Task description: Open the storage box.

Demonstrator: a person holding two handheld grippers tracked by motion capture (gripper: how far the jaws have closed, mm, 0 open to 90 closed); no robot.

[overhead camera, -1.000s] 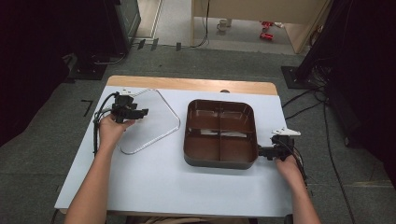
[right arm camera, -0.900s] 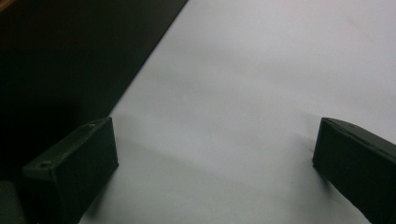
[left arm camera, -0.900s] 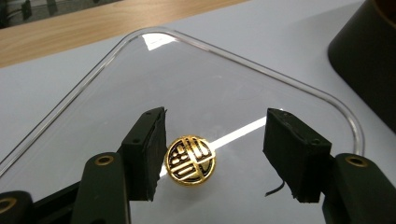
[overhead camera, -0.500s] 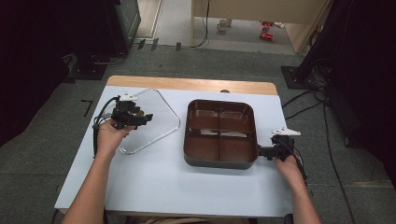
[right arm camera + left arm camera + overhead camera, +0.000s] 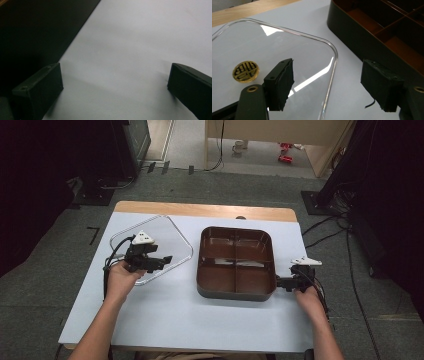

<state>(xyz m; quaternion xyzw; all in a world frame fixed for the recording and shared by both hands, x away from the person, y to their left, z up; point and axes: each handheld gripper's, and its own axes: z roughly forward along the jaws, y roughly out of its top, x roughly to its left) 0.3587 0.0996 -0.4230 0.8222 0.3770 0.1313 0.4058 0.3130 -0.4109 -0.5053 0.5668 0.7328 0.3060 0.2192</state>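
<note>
A clear plastic lid (image 5: 157, 237) with rounded corners lies flat on the white table (image 5: 165, 320), left of a dark brown compartment tray (image 5: 235, 290). In the left gripper view the lid (image 5: 287, 42) carries a gold emblem (image 5: 245, 71). My left gripper (image 5: 166, 260) hangs over the lid's near right edge. It is open (image 5: 332, 85), one pad over the lid, the other over bare table beside the tray (image 5: 362, 37). My right gripper (image 5: 279, 282) is open (image 5: 116, 87) at the tray's near right corner, with the tray wall (image 5: 37, 30) beside its left pad.
The tray has several empty compartments. A wooden strip (image 5: 200, 210) runs along the table's far edge. Beyond it the floor holds cables and dark equipment stands (image 5: 345, 195). Cables trail from both grippers.
My left gripper has moved toward the person and a little right, from over the lid's middle to its near right edge. The right gripper, lid and tray have stayed put.
</note>
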